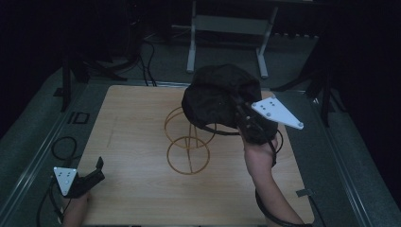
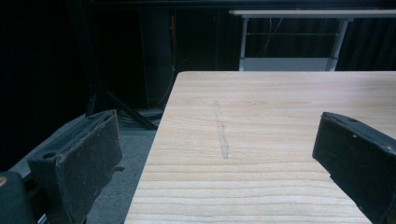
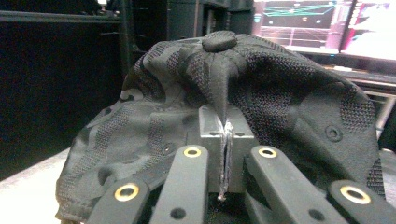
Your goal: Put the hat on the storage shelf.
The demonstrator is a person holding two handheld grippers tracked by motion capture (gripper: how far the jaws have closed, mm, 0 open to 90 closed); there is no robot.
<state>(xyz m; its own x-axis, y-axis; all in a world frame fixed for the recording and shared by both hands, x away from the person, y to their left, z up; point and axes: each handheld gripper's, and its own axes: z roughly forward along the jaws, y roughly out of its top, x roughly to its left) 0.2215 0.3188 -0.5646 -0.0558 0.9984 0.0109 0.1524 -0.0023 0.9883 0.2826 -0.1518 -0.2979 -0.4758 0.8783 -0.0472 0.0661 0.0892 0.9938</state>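
Right forearm reaching up from the bottom edge, angled slightly left, wrist raised above the wooden table; right hand wrapped round the handle, knuckles toward the far side. Right gripper held aloft over the table's far right part, grey three-cornered plate tilted on top, pointing right. Clenched on a dark cap; seen in the right gripper view as 2 jaws pressed together with a pinched fold of the cap between them, crown button just above the fold, mesh panels drooping to either side. Cap hanging in the air, draped over and just behind the top ring of a gold wire stand; touching or merely overlapping that ring, cannot tell. Stand upright near the table's middle, 2 rings joined by thin uprights, lower ring resting on the wood.

Left hand low at the near left corner, barely inside the frame; left gripper lying close to the table edge, pointing toward the far right. Released and holding nothing; in the left gripper view, 2 black jaws spread wide with bare wood and a faint grey streak between them. Black cable coiled on the floor left of the table. Both grippers well apart.
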